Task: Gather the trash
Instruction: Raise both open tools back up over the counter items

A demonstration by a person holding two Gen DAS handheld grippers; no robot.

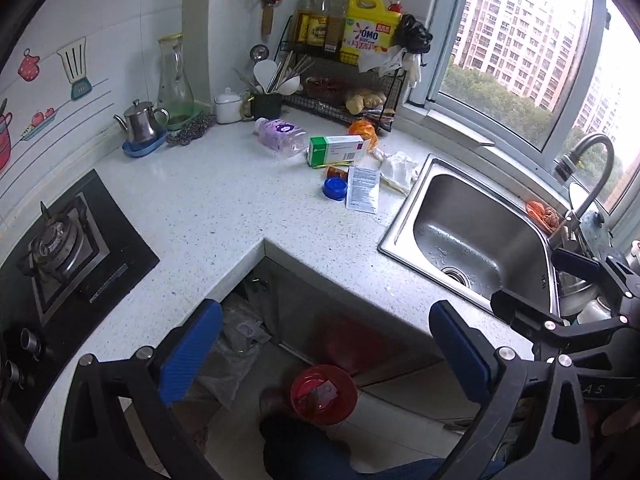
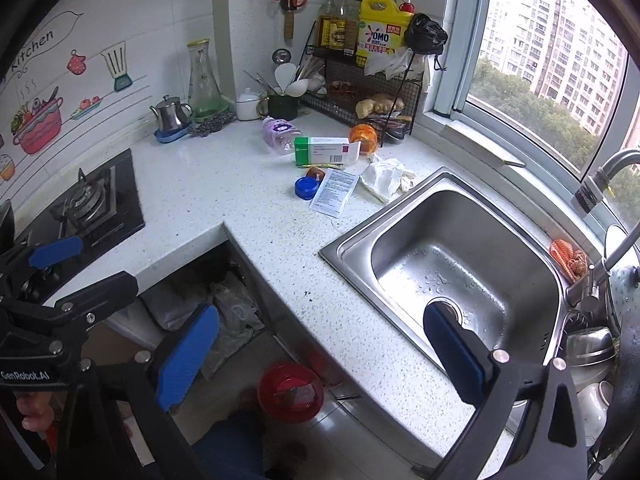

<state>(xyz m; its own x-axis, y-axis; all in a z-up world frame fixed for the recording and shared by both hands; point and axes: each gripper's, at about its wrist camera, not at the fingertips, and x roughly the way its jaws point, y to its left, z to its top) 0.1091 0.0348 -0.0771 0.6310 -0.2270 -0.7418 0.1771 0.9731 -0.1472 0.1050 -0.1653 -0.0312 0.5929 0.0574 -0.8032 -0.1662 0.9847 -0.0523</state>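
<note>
Left gripper (image 1: 326, 344): fingers spread wide, nothing between them; hangs past the counter edge above the floor.
Right gripper (image 2: 320, 350): fingers spread wide, holding nothing; one fingertip over the sink, the other over the floor gap.
Trash cluster: on the countertop (image 1: 208, 204), about 12 o'clock from both grippers, well apart from them.
Cluster contents: clear bottle with purple label (image 1: 280, 135) on its side; green-and-white carton (image 1: 336, 151) beside it; blue cap (image 1: 335, 188) touching a printed paper sachet (image 1: 363, 189); crumpled white wrapper (image 1: 398, 168) at the sink's rim; orange round item (image 1: 363, 130) behind the carton.
Red bin (image 1: 323, 393): on the floor at 6 o'clock below the counter; holds a few scraps, kind unclear.
Sink (image 2: 460, 256): basin wet, drain at the bottom; orange mesh scrubber (image 2: 568, 260) on its 3 o'clock rim.
Wire rack (image 1: 340, 96): ginger on the lower shelf; sauce bottles and a yellow detergent jug (image 1: 370, 30) on top.
</note>
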